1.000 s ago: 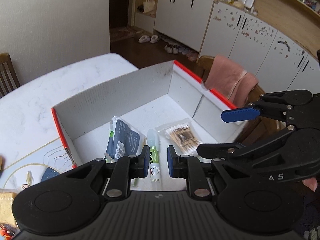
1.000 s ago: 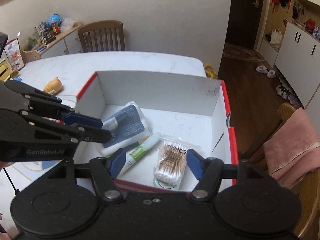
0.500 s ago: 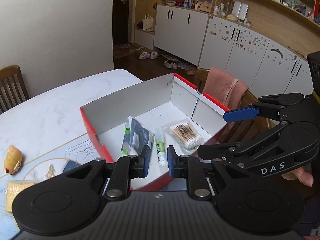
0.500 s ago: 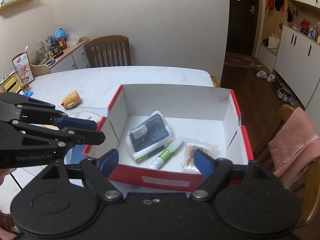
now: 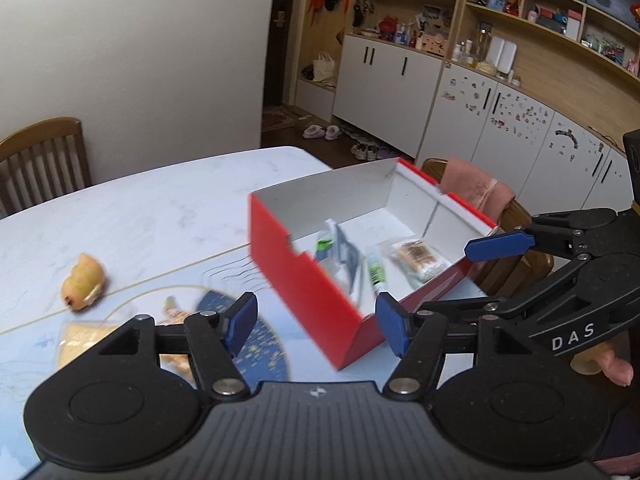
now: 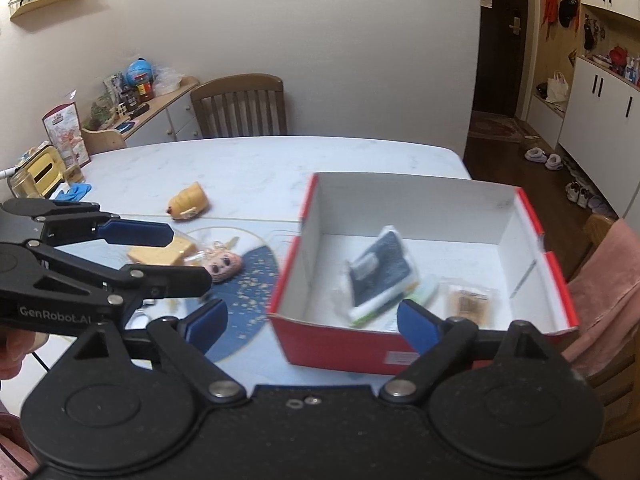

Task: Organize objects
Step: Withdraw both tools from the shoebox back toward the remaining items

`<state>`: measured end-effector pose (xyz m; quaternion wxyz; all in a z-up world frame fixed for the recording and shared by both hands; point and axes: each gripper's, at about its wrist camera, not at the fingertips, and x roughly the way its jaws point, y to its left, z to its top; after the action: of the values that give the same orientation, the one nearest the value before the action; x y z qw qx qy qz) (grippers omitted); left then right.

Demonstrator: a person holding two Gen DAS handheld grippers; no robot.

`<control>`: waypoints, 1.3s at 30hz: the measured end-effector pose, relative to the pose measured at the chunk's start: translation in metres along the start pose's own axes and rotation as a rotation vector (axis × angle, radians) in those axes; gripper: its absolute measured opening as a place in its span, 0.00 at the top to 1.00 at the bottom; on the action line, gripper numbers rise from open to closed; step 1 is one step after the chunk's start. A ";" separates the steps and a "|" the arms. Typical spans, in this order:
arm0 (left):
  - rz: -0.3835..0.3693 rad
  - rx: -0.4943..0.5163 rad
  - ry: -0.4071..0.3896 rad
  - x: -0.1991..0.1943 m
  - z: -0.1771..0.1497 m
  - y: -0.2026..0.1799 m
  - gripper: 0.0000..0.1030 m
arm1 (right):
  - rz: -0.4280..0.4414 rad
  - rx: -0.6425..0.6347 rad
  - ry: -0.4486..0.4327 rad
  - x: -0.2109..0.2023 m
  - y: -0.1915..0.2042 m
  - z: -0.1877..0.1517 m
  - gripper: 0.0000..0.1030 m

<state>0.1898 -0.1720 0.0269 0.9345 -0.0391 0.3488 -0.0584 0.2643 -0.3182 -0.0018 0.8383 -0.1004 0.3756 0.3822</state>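
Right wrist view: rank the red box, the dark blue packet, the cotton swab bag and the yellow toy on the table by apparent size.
1. Red box
2. Dark blue packet
3. Cotton swab bag and yellow toy: these look alike; the toy lies farther off, so unranked.

White table — box, toys

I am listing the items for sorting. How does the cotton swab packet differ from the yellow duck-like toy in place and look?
The cotton swab packet lies inside the red box; the yellow toy lies outside it, on the white table. The packet is flat and clear, showing many thin swabs; the toy is a rounded, solid, opaque lump. Neither is held by a hand-held gripper.
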 end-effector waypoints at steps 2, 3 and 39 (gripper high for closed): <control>0.012 -0.005 -0.002 -0.008 -0.007 0.011 0.32 | 0.007 -0.006 0.003 0.004 0.014 -0.001 0.10; 0.018 -0.006 -0.002 -0.012 -0.010 0.017 0.32 | 0.010 -0.011 0.004 0.006 0.020 -0.001 0.09; 0.308 -0.289 0.125 -0.021 -0.133 0.183 0.00 | -0.070 -0.065 0.146 0.146 0.128 0.005 0.06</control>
<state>0.1017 0.0080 -0.0805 0.8938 -0.1151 0.4125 0.1332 0.2381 -0.1455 -0.0861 0.8178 -0.1684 0.4195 0.3561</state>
